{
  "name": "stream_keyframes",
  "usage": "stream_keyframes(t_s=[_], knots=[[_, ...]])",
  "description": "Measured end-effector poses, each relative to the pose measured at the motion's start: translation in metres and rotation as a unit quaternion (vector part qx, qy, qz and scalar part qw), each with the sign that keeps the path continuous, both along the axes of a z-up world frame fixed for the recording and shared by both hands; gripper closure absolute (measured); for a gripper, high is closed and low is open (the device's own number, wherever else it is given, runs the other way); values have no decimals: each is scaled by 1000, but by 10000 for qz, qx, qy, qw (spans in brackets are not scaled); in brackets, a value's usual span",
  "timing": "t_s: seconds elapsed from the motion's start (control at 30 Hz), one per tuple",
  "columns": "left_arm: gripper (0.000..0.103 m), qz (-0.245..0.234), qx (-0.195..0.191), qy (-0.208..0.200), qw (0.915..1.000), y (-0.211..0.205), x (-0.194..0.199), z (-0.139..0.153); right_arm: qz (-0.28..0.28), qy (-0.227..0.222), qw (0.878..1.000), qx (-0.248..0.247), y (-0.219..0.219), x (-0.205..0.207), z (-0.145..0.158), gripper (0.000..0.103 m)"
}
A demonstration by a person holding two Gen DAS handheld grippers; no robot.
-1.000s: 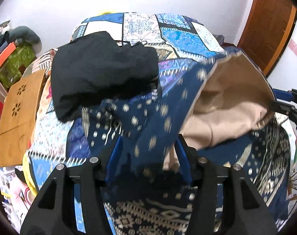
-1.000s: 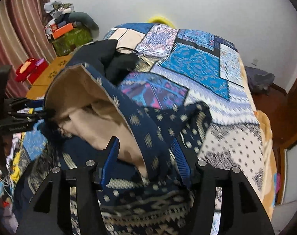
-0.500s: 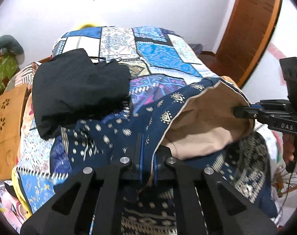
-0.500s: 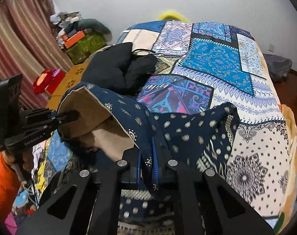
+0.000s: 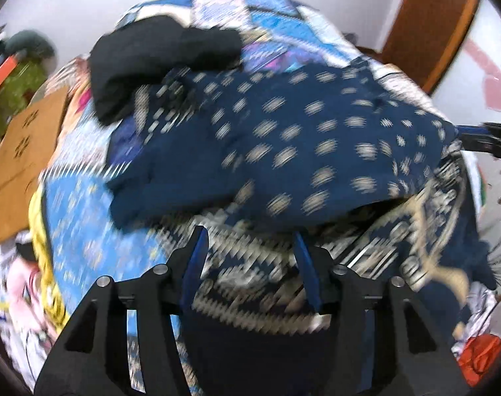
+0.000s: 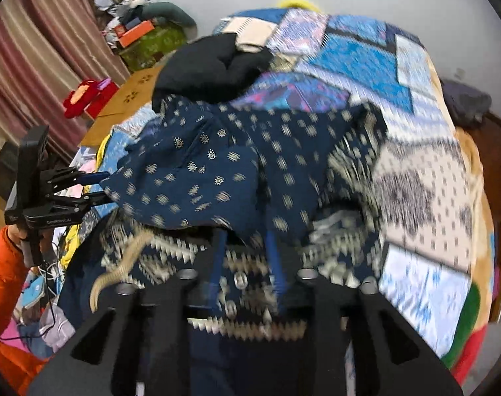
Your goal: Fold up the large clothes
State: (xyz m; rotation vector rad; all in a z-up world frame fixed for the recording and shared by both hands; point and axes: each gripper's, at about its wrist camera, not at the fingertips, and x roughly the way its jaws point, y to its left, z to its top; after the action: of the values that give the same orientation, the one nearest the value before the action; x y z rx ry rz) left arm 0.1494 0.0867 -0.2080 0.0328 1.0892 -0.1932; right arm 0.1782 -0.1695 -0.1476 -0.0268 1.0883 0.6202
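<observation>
On bed, garment folded over; fingers seemingly parted

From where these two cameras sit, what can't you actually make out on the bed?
- Left wrist view: motion blur smears the navy patterned garment; its print is unreadable.
- Right wrist view: the garment's folded flap overhangs the right gripper, so whether its jaws touch cloth is unclear.
- Both views: the black garment is a bundle; its type is unknowable.

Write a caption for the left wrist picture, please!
Open left gripper hovers over a navy patterned garment folded on the patchwork bed, black clothing behind.
</observation>
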Motion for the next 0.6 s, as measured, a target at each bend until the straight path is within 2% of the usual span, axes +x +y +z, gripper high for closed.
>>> stream_keyframes(t_s=[0.07,0.2,0.37,0.47,0.6], knots=[[51,187,11,75,9998,12,-6,-5,-182,30,9998,-27,-12,-6,-3,54],[51,694,-1,21,9976,44,-12,-2,-544,69,9985,-15,-36,-7,0,54],[51,1297,-369,-221,9906,81,4,16,-1023,-89,9946,126,-57,5,11,54],[49,1507,-557,-375,9863,96,28,21,-1263,-98,9916,251,-62,21,14,54],[47,1638,-789,-303,9829,107,62,9,-1412,-73,9893,374,-62,45,10,54]])
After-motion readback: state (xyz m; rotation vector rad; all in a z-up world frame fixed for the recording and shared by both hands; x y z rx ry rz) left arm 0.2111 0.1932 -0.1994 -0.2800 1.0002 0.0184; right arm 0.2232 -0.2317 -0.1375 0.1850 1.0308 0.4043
